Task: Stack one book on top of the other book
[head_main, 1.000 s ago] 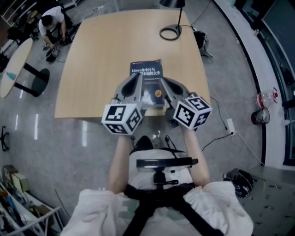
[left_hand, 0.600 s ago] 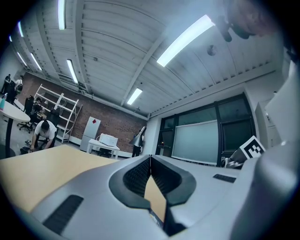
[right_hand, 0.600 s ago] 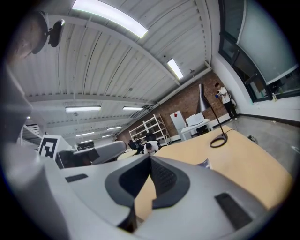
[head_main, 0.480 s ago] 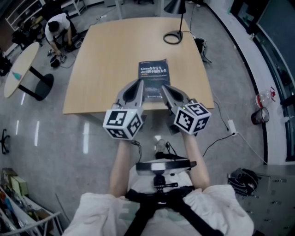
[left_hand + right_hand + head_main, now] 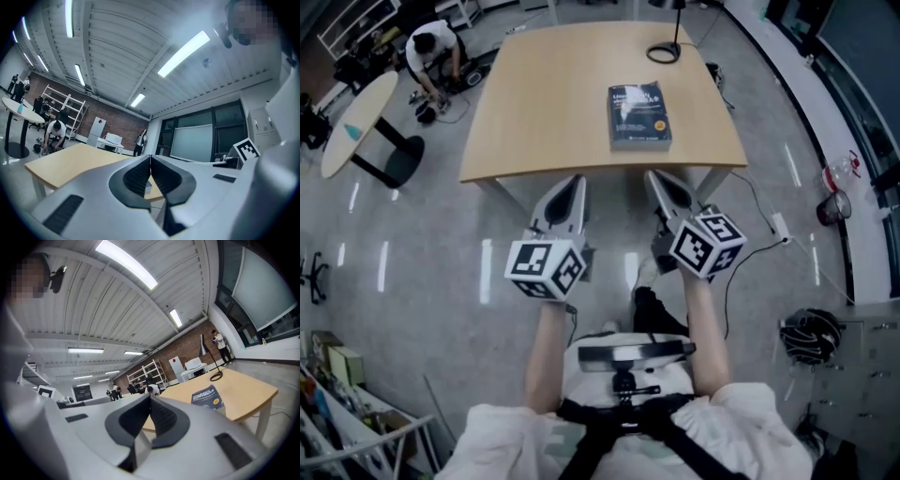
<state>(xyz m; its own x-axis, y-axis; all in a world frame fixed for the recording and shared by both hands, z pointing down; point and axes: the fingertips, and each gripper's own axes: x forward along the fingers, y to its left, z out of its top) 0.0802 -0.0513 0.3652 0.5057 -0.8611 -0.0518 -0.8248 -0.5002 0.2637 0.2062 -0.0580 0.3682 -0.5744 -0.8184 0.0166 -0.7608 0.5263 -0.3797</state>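
Both grippers were held level over the floor, short of the table's near edge and well apart from the book. The left gripper (image 5: 565,190) had its jaws pressed together on nothing, and the right gripper (image 5: 664,185) was likewise closed and empty. The dark-covered book (image 5: 639,114) lay flat on the wooden table (image 5: 534,112) near its front edge, at about one o'clock from the grippers. A lamp base (image 5: 651,53) sat beyond the book, toward twelve o'clock.
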